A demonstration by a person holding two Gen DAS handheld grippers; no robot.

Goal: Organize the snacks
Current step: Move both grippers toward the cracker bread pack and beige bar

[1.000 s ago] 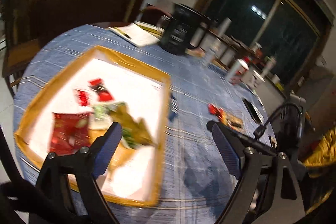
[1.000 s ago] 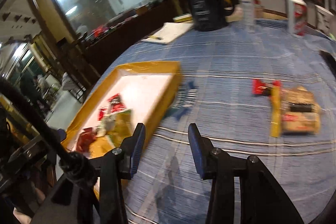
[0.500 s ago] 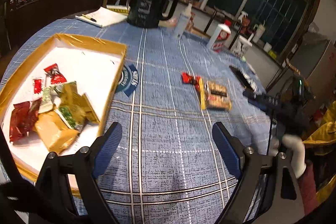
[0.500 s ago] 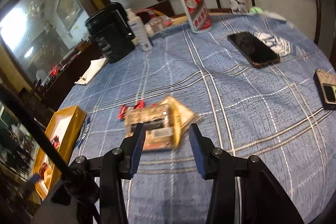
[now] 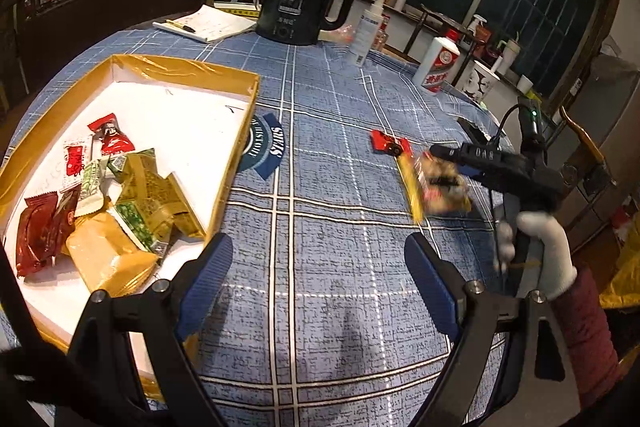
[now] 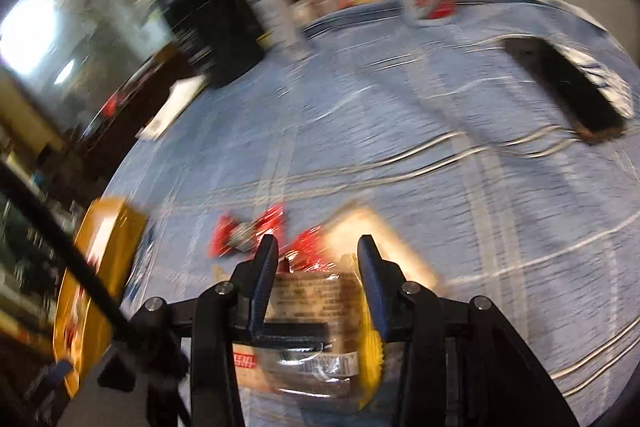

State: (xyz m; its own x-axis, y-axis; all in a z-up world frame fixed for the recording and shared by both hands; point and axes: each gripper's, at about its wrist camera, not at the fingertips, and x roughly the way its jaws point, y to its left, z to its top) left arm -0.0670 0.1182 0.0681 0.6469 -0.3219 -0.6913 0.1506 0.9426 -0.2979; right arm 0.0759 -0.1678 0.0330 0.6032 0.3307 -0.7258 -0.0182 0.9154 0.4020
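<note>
A clear and yellow snack packet (image 5: 436,187) lies on the blue checked tablecloth, with a red wrapped candy (image 5: 390,143) just beyond it. My right gripper (image 6: 316,251) straddles that packet (image 6: 308,299); its jaws are closing with the packet between them, and the pads do not visibly press on it. A white-gloved hand (image 5: 540,247) holds this gripper (image 5: 440,155). My left gripper (image 5: 316,247) hovers wide open over bare cloth, with nothing between its fingers. At the left, a gold-rimmed box (image 5: 180,67) holds several wrapped snacks (image 5: 120,195).
A black kettle (image 5: 300,11), a notebook (image 5: 208,25), a spray bottle (image 5: 368,27) and a white and red bottle (image 5: 438,65) stand at the far side. A dark phone (image 6: 560,91) lies to the right. The table edge is near my left gripper.
My right gripper swept from beside the gold box across the table to the snack packet and dropped around it. My left gripper swung right, away from the box, then held still.
</note>
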